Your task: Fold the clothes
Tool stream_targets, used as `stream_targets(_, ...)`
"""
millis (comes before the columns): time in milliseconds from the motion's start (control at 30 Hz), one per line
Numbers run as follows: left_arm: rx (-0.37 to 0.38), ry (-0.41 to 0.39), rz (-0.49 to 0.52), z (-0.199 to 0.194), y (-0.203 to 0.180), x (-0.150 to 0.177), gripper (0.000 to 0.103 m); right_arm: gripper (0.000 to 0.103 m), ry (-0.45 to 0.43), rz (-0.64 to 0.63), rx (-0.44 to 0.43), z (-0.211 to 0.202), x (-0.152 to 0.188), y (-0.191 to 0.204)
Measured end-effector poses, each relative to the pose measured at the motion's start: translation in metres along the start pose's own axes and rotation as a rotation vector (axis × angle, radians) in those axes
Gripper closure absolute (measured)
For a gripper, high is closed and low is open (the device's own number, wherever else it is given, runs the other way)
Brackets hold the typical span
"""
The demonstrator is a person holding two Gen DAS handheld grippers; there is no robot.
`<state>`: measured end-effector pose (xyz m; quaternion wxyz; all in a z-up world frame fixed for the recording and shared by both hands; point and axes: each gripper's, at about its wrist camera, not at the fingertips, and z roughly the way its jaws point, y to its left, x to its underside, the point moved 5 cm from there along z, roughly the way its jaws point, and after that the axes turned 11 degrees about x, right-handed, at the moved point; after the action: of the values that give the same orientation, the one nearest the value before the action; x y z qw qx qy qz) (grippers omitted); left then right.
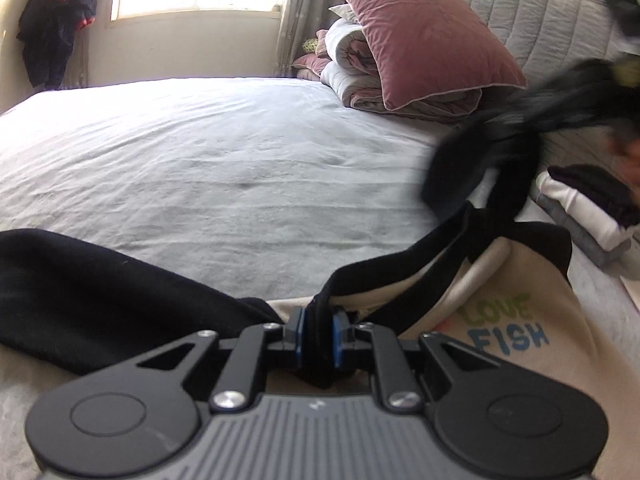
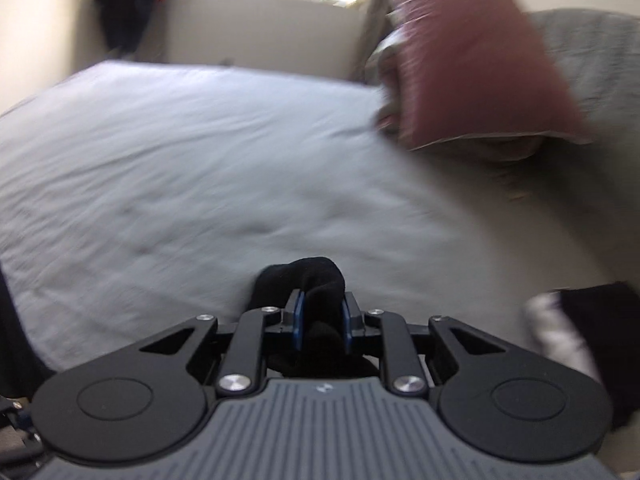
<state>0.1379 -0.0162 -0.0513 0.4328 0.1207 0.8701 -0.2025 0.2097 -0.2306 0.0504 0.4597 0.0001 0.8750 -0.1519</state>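
Left wrist view: my left gripper (image 1: 319, 330) pinches the black collar of a beige sweatshirt (image 1: 516, 320) at the bed's (image 1: 208, 160) near edge; my right gripper (image 2: 323, 320) clamps black fabric (image 2: 316, 276), blurred.

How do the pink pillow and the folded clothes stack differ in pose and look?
The pink pillow is one dusty-pink piece, propped at a tilt on a rolled duvet at the far side of the bed. The folded clothes stack lies flat in layers, dark on top, white and grey beneath, nearer the camera at the right edge. The pillow looks much bulkier. Both rest untouched on the bed; each gripper clamps black fabric instead.
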Motion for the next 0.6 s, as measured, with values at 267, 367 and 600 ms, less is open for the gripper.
stream_targets(267,0.012,-0.02,-0.054,-0.004,0.008,-0.009,0.089,0.083,0.023,0.164,0.197,-0.038,0.034,-0.112)
stream_targets(367,0.029,-0.021,-0.078,-0.007,0.011,-0.011,0.089,0.083,0.059,0.188,0.225,-0.046,0.054,-0.135)
stream_targets(600,0.092,0.017,-0.061,-0.017,0.013,-0.013,0.088,0.081,0.125,0.236,0.189,-0.057,0.086,-0.148)
